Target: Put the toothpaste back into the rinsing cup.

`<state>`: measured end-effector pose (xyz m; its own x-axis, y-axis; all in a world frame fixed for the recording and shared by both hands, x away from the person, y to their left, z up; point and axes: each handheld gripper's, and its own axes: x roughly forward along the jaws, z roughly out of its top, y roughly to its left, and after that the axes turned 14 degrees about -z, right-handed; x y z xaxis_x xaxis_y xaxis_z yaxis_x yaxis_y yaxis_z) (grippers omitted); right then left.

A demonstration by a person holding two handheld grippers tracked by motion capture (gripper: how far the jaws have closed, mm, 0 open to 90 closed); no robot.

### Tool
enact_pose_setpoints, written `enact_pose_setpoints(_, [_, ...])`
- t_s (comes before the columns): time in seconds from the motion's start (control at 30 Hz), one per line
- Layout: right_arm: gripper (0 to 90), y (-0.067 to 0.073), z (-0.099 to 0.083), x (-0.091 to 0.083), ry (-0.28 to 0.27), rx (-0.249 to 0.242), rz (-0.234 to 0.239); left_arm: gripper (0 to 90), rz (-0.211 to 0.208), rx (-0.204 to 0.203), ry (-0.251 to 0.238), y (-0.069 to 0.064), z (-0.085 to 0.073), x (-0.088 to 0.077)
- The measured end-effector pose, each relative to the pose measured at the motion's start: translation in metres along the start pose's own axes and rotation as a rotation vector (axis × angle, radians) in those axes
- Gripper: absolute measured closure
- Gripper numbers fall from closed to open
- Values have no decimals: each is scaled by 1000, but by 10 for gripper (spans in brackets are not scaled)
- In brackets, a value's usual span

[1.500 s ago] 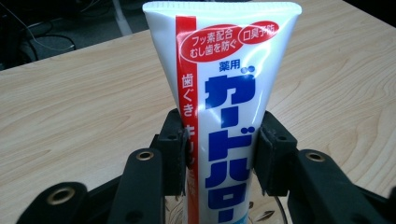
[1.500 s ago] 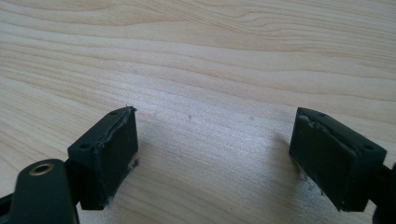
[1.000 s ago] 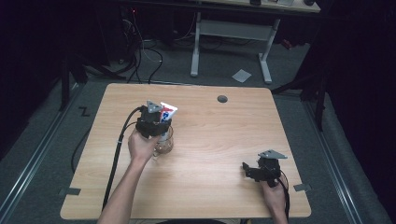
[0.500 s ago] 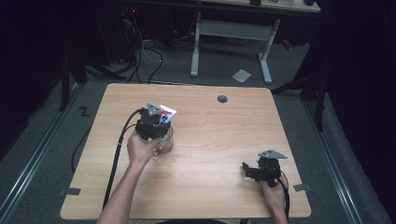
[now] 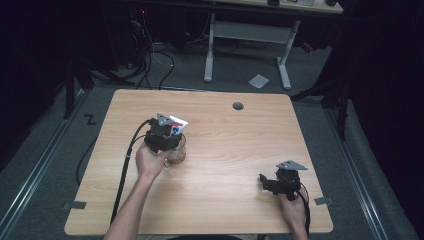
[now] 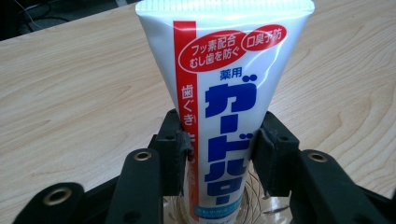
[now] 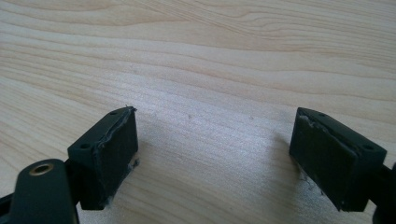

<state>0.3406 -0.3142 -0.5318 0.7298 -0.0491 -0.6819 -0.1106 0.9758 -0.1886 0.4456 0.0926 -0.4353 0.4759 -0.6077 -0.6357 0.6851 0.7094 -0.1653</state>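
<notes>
Left claw (image 6: 219,154) clamped on toothpaste tube (image 6: 224,93) standing in glass cup (image 5: 177,150); right claw (image 7: 215,158) apart on worktop (image 5: 225,200). Release gently, keeping tube upright.

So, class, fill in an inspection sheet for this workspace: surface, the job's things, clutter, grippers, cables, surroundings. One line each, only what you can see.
Surface: light wooden table, a round dark hole near its far edge.
Job's things: toothpaste tube, white with red and blue print, standing cap end down in a clear glass.
Clutter: nothing seen on the table.
Grippers: left gripper has its pads against the tube's sides, above the glass; right gripper is open, nothing between its jaws, low over bare wood near the right front corner.
Cables: a black cable runs from the left gripper off the front edge.
Surroundings: dark room, grey floor, a white desk frame behind, a paper scrap on the floor.
</notes>
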Motion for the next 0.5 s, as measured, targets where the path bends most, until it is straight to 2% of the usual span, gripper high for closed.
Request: enact_pose_setpoints(0.5, [151,0,0,0,0,1,0,582,5,-5,18,1,-7,3])
